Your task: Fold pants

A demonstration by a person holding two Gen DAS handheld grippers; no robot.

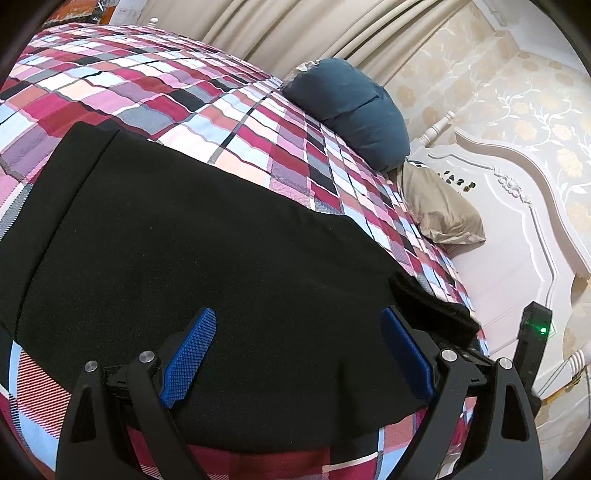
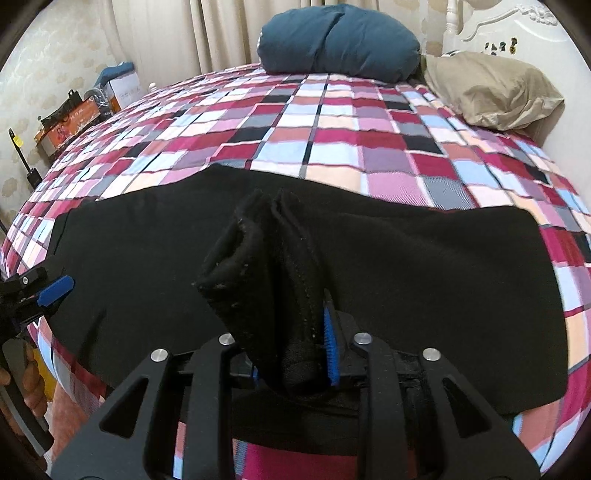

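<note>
Black pants [image 1: 207, 266] lie spread flat across the near part of a plaid bedspread [image 1: 155, 92]. My left gripper [image 1: 299, 328] is open, its blue pads apart just above the cloth, holding nothing. My right gripper [image 2: 295, 332] is shut on a bunched fold of the pants [image 2: 258, 266], which stands up between its blue pads. The rest of the pants [image 2: 424, 273] lie flat beyond it. The left gripper shows at the left edge of the right wrist view [image 2: 55, 290]. The right gripper's body shows at the right of the left wrist view [image 1: 532, 339].
A dark blue pillow [image 2: 340, 40] and a beige pillow [image 2: 491, 88] lie at the head of the bed by a white headboard [image 1: 517, 221]. Curtains [image 1: 280, 26] hang behind. Boxes [image 2: 70, 118] stand beside the bed at the left.
</note>
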